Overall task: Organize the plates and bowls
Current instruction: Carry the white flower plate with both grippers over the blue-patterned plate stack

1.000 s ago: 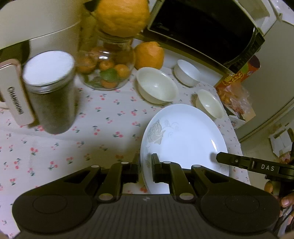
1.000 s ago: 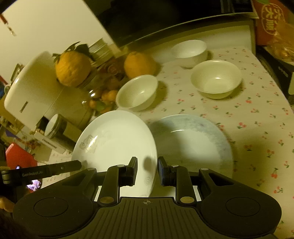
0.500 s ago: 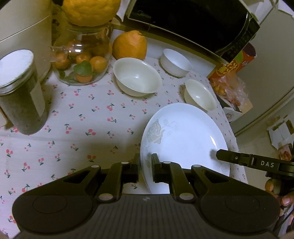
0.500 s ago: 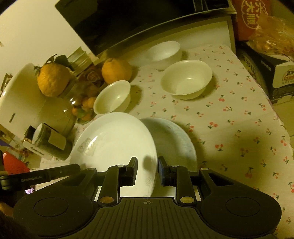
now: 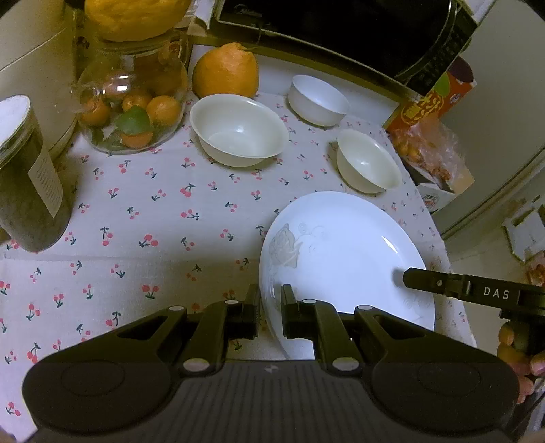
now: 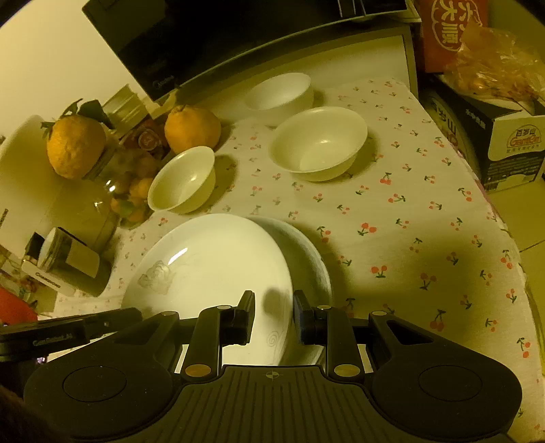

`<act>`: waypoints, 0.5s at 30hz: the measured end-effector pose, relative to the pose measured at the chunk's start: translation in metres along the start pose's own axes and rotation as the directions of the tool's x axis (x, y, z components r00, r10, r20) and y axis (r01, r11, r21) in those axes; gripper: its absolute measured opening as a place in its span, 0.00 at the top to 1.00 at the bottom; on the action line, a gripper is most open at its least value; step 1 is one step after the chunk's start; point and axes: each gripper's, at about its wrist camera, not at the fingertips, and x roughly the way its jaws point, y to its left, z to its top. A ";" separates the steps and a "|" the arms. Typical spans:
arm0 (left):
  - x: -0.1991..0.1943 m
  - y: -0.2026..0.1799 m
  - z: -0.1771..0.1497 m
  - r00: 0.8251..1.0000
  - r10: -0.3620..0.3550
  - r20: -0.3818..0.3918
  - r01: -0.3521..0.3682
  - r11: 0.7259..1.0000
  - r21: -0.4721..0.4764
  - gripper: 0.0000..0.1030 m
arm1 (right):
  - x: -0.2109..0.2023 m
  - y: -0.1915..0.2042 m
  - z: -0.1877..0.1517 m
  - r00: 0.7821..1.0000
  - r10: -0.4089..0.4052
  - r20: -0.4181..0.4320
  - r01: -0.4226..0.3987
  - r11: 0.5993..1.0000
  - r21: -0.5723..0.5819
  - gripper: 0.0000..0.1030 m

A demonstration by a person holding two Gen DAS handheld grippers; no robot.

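Observation:
A white plate with a faint rose print (image 5: 347,259) hangs tilted just above the cherry-print tablecloth (image 5: 153,211), held from both sides. My left gripper (image 5: 270,306) is shut on its near-left rim. My right gripper (image 6: 274,313) is shut on the opposite rim, and one of its fingers (image 5: 442,284) lies over the plate. In the right wrist view the held plate (image 6: 214,269) covers most of a second plate (image 6: 306,259) lying on the cloth. Three empty white bowls (image 5: 238,131) (image 5: 318,100) (image 5: 368,160) stand behind.
A glass jar of small oranges (image 5: 133,112), a big orange (image 5: 224,73) and a dark lidded canister (image 5: 24,177) stand at the left. A black microwave (image 5: 340,30) lines the back. Snack boxes (image 6: 504,143) sit past the table's right edge.
Both grippers carried the rose plate sideways and slightly down. It now overlaps far more of the plate lying on the cloth. Grips unchanged.

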 end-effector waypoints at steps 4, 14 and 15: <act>0.003 -0.005 -0.001 1.000 0.020 0.004 -0.021 0.999 0.024 0.90 | 0.000 0.001 0.000 1.000 -0.016 0.012 0.016 1.000 -0.017 0.77; 0.014 -0.022 -0.007 0.997 0.074 0.013 -0.075 0.991 0.109 0.90 | 0.006 0.004 -0.001 0.993 -0.104 0.050 0.108 0.990 -0.091 0.77; 0.015 -0.023 -0.007 0.997 0.080 0.015 -0.081 0.990 0.114 0.90 | 0.006 0.003 -0.001 0.993 -0.102 0.053 0.107 0.990 -0.091 0.77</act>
